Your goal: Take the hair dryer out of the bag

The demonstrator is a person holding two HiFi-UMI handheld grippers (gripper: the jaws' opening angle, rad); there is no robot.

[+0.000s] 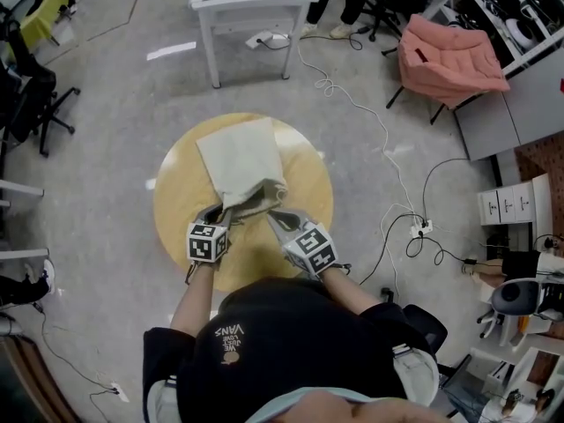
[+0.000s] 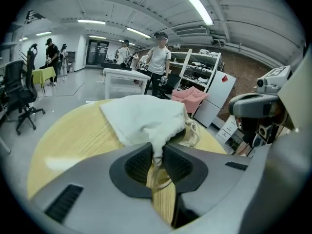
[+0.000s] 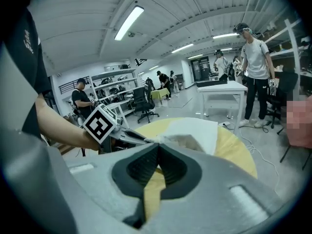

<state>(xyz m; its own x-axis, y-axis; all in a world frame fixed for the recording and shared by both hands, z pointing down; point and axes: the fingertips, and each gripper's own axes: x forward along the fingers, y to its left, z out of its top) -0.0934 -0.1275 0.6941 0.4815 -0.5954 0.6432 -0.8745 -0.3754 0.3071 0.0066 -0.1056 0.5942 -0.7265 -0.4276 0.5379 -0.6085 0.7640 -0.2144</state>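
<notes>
The left gripper pinches the bag mouth at 6 o'clock on the table. The right gripper, pressed together, sits by the other lip. Spreading the lips wide should expose the hair dryer, unseen and presumably inside.

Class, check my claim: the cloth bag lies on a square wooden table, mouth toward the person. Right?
No: the table is round, not square, as the head view shows. The cloth bag does lie on it, mouth toward the person.
</notes>
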